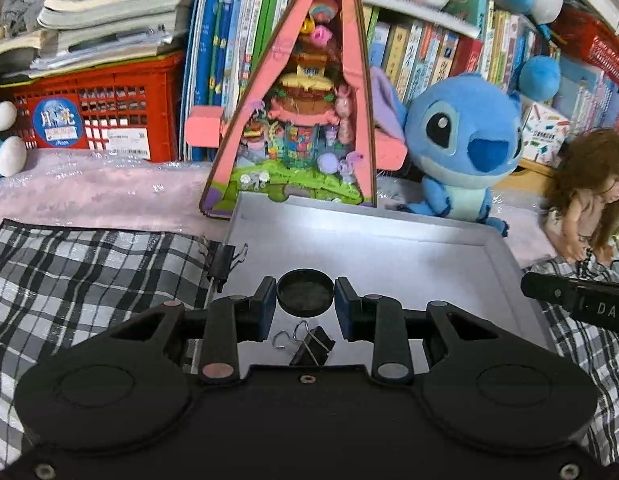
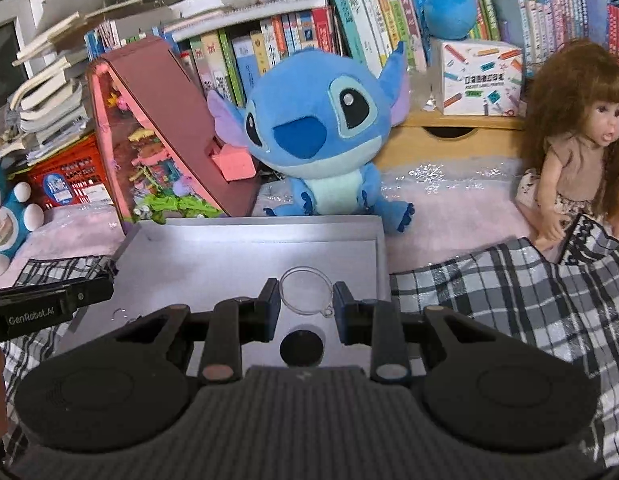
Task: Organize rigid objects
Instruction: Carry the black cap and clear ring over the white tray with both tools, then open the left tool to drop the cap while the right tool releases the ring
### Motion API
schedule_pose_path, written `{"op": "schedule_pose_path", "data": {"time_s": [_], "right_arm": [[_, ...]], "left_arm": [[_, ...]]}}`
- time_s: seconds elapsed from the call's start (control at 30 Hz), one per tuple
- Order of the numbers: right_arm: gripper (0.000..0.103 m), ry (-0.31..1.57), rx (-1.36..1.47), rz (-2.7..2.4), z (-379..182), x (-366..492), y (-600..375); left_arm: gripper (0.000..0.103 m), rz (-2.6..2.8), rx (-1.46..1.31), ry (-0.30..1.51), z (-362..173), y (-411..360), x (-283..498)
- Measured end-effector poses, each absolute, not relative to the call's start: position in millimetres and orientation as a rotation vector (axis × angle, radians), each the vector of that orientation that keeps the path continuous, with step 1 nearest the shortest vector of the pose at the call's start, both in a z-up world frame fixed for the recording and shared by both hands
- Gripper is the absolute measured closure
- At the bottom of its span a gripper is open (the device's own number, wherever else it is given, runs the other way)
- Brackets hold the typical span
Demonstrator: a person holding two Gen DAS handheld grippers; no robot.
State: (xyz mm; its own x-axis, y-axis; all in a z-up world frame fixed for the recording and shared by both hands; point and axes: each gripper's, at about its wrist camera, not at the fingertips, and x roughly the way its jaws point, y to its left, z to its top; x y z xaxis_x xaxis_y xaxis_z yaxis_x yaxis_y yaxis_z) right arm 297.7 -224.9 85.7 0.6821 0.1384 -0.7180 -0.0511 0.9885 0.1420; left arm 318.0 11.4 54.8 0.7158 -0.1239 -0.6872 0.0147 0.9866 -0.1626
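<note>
Your left gripper point(image 1: 305, 304) is closed on a round black lid point(image 1: 305, 298), the blue pads pressing its two sides, and you hold it over the white tray point(image 1: 389, 236). Under it, on the tray floor near the front, lies a black binder clip point(image 1: 313, 346) with its wire handles folded out. A second binder clip point(image 1: 223, 262) sits on the tray's left rim, next to the checked cloth point(image 1: 89, 280).

Your right gripper point(image 2: 305, 304) grips a clear round lid point(image 2: 305, 290), small tab toward the right pad, also above the tray point(image 2: 249, 232). Below it a black disc point(image 2: 301, 348) rests on the tray floor; from this view you cannot tell whether it is a cap or a small pot.

Behind the tray stand a pink triangular toy house point(image 1: 305, 120), filled with little figures, and a blue plush point(image 2: 321, 132). A red crate point(image 1: 97, 116) at back left carries a stack of books. A doll point(image 2: 577, 148) sits to the right.
</note>
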Motion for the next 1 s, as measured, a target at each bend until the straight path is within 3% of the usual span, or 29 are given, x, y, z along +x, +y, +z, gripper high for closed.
{"op": "schedule_pose_path", "data": {"time_s": [1.0], "right_arm": [[0.069,0.92,0.062,0.09,30,335,-207]], "left_arm": [[0.073,-0.056,-0.072,0.791,17,3,344]]}}
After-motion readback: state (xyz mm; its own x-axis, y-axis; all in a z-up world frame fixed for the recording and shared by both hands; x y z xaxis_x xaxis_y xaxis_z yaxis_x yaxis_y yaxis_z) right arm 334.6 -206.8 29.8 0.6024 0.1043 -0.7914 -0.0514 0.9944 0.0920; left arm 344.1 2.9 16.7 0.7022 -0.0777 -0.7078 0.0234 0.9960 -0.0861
